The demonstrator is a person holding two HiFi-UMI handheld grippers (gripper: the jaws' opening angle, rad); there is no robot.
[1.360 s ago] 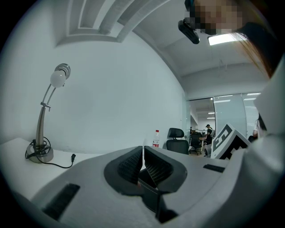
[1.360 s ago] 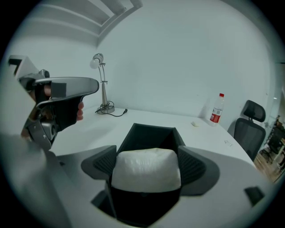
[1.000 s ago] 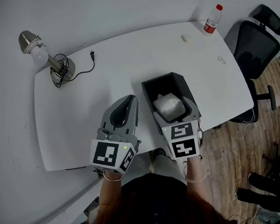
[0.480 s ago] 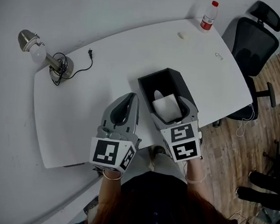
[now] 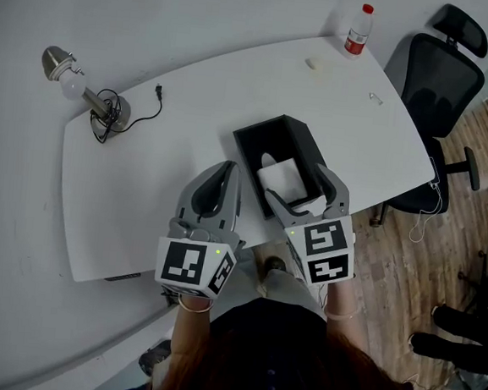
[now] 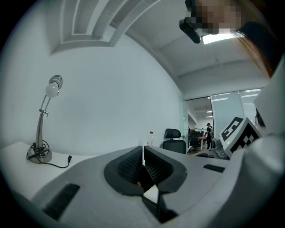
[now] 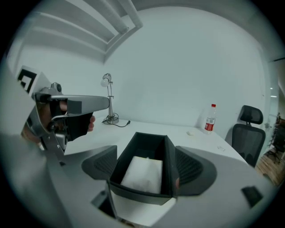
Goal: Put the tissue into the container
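A black open-topped container (image 5: pixel 246 150) stands on the white table (image 5: pixel 164 140) near its front edge. The white tissue (image 5: pixel 282 175) lies inside it. My right gripper (image 5: pixel 296 183) is open, its jaws standing either side of the container's near end, with the tissue lying loose between them. In the right gripper view the tissue (image 7: pixel 142 173) rests on the floor of the container (image 7: pixel 169 153), and the right gripper (image 7: pixel 147 165) spans it. My left gripper (image 5: pixel 223 171) hovers just left of the container, shut and empty. In its own view the left gripper (image 6: pixel 143 156) shows only a thin slit.
A desk lamp (image 5: pixel 83 91) with a coiled cord stands at the table's far left. A plastic bottle (image 5: pixel 355 30) with a red cap is at the far right corner, with two small items (image 5: pixel 311 63) near it. A black office chair (image 5: pixel 441 75) stands beyond the table's right edge.
The right gripper held the tissue above the container a second ago. Now its jaws have spread, the tissue lies inside the container, and the gripper has drawn back a little toward me.
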